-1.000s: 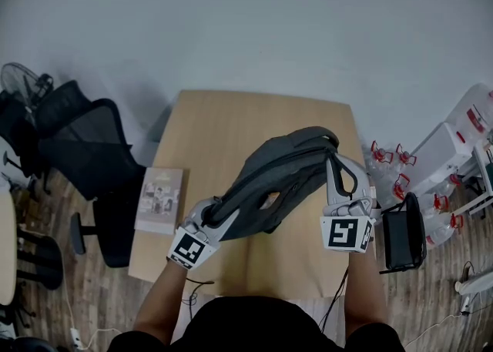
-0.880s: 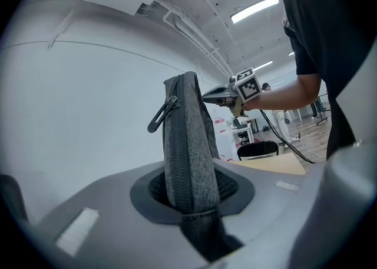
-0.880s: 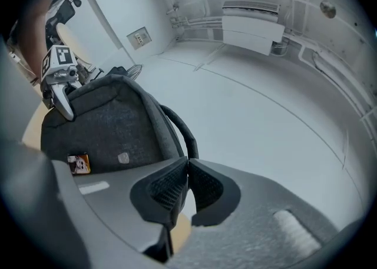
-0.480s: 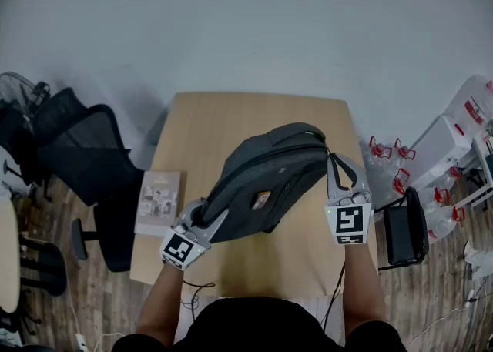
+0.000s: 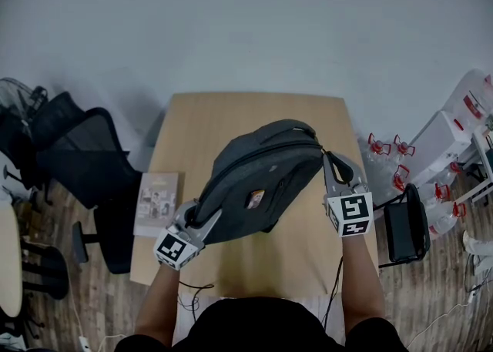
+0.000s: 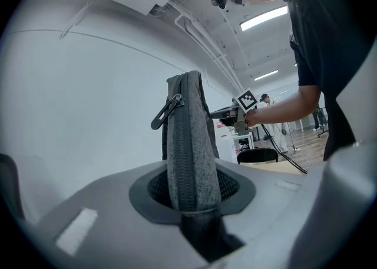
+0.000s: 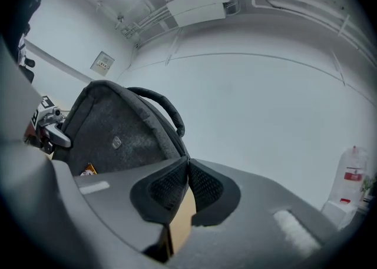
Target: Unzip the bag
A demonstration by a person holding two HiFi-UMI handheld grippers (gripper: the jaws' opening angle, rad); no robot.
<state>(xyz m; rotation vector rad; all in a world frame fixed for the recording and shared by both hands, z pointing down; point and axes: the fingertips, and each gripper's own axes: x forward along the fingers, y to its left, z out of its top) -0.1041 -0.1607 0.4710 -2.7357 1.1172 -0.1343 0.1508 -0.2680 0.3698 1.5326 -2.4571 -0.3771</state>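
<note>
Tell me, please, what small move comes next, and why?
Probably draw the right gripper along the zipper, away from the left gripper: left clamps the zipped bag, right's jaws meet at its top corner; a pull tab there isn't visible.

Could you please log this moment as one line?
bag: grey, over table | left gripper: shut on bag's zipper edge | right gripper: shut at bag's corner

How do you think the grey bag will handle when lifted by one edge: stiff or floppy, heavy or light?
Probably soft but not limp: the bag is grey fabric, yet the edge pinched in the left tongs stands upright on its own. Likely light for its size, since it looks thin and unfilled edge-on.
</note>
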